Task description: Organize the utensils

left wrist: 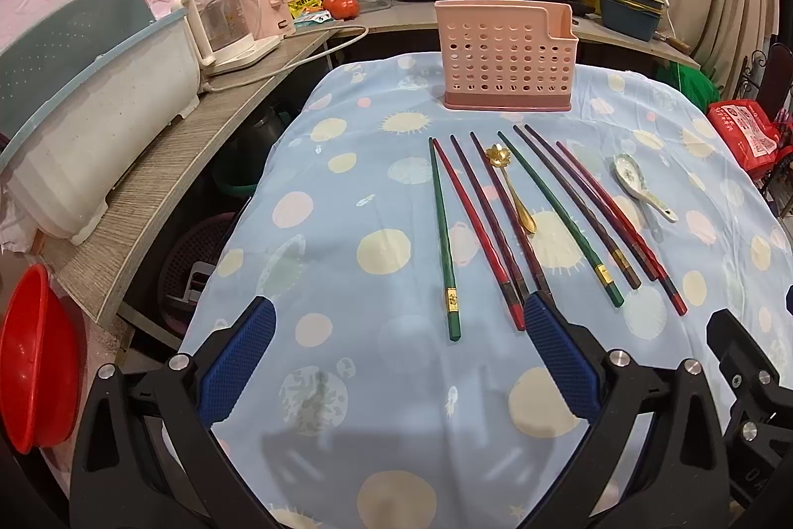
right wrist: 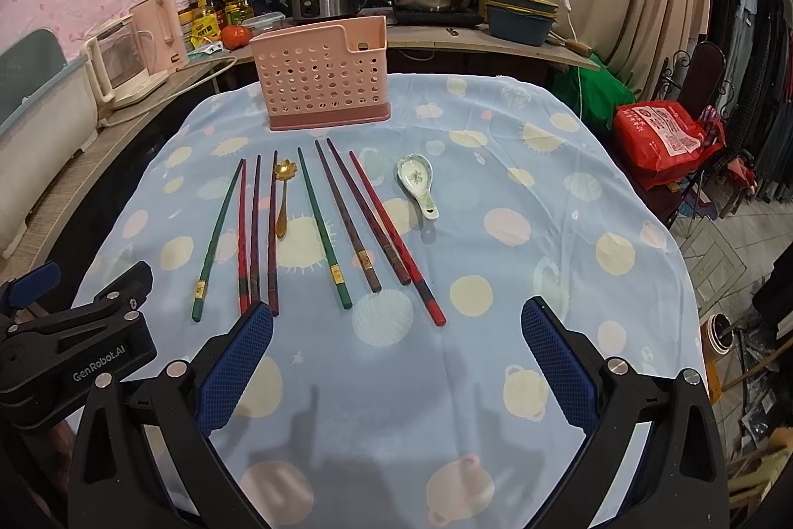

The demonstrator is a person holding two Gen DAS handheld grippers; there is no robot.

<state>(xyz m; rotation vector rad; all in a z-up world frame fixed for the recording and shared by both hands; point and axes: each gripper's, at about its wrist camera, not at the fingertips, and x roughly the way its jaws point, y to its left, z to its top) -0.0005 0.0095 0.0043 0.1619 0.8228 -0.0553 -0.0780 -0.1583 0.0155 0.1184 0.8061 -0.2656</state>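
Standing upright at the far side of the tablecloth (left wrist: pixel 347 380), the pink holder (left wrist: pixel 508 55) is the landmark: chopsticks (left wrist: pixel 515 221), a gold spoon (left wrist: pixel 515 192) and a ceramic spoon (left wrist: pixel 639 187) lie flat just in front of it. Nearer than these, the left gripper (left wrist: pixel 396 355) and right gripper (right wrist: pixel 396 360) hover with jaws spread wide, holding nothing.

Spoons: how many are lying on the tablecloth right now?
2. A gold spoon lies among the chopsticks, in the left half of the row. A white ceramic spoon lies apart at the right end. Both are in front of the pink holder; none seems hidden.
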